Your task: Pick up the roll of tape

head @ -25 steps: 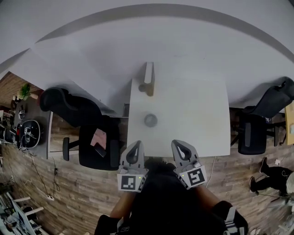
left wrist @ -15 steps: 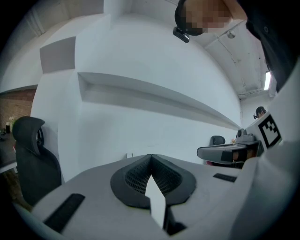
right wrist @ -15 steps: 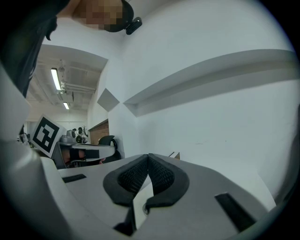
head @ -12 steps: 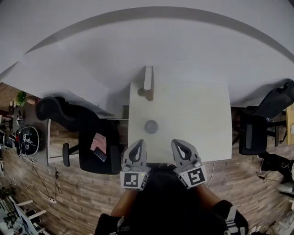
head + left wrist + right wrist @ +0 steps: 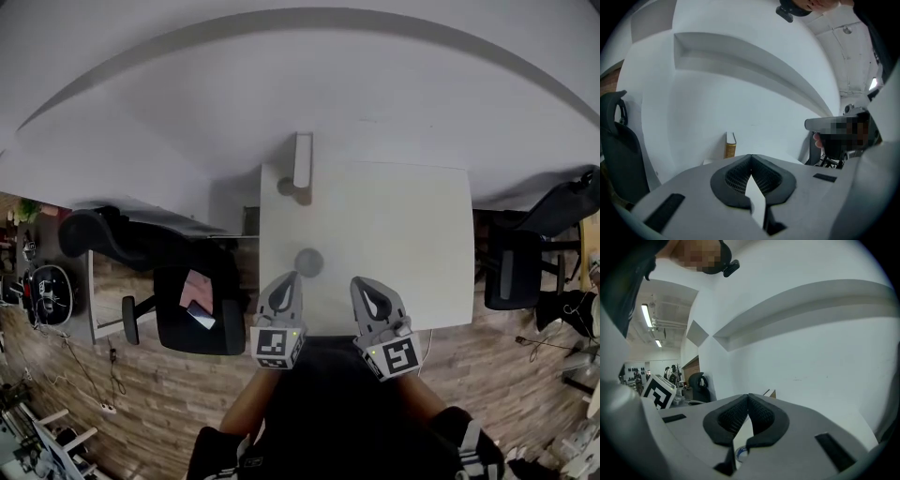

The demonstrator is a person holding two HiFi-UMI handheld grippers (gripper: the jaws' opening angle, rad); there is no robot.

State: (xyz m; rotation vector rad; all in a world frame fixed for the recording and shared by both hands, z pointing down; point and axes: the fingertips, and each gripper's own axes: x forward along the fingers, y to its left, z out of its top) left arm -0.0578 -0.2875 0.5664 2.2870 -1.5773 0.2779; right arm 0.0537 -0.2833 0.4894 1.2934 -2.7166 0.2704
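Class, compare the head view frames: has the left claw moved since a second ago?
Yes. The left claw has advanced further over the table's near edge, closing on the roll of tape.

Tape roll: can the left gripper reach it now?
Probably yes. The tape roll lies on the white table just ahead of the left gripper, nothing between them; its jaws are shut, so they must open first.

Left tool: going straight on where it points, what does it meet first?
Likely the roll of tape, on the white table just beyond the left tool, which is shut. Depth is unclear: it could pass over toward the upright object behind.
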